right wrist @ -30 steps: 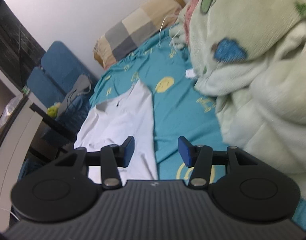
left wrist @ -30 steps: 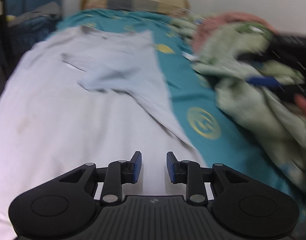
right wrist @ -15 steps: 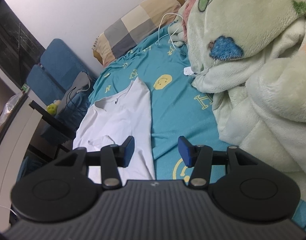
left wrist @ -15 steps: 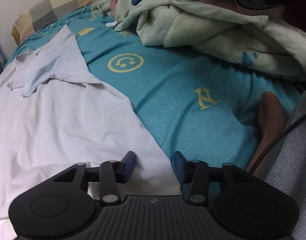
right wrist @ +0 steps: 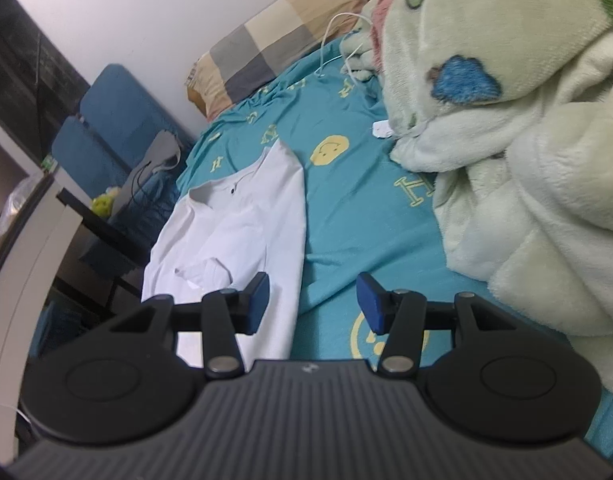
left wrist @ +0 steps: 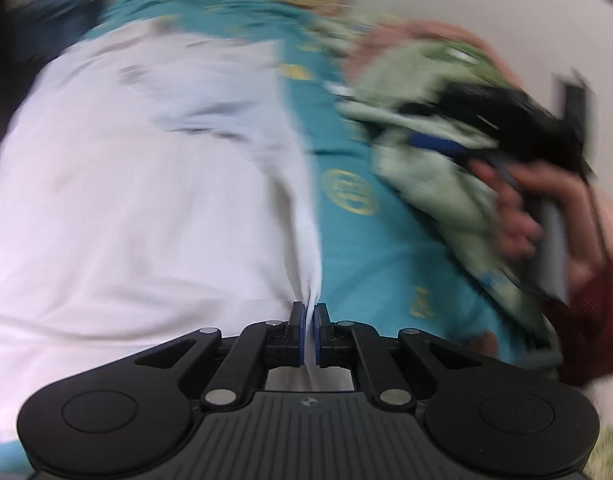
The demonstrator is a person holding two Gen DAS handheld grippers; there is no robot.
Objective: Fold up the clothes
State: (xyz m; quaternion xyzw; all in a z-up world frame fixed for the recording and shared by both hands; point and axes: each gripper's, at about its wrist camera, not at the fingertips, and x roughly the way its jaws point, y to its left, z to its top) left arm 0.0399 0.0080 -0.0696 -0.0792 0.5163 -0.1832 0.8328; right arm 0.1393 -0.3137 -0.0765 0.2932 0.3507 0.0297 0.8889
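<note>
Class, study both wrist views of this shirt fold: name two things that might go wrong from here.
The left gripper pinches only a thin bunch of the white shirt at its edge, so the fabric might slip out or crease.

The right gripper hangs open, holding nothing; pulling from one corner alone may drag the shirt askew across the teal bedsheet.

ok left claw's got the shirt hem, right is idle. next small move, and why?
Probably lift the left claw slightly and carry the pinched edge of the white shirt across toward its far side. Its jaws are shut on bunched fabric, while the right claw hangs open above the teal bedsheet, holding nothing.
</note>
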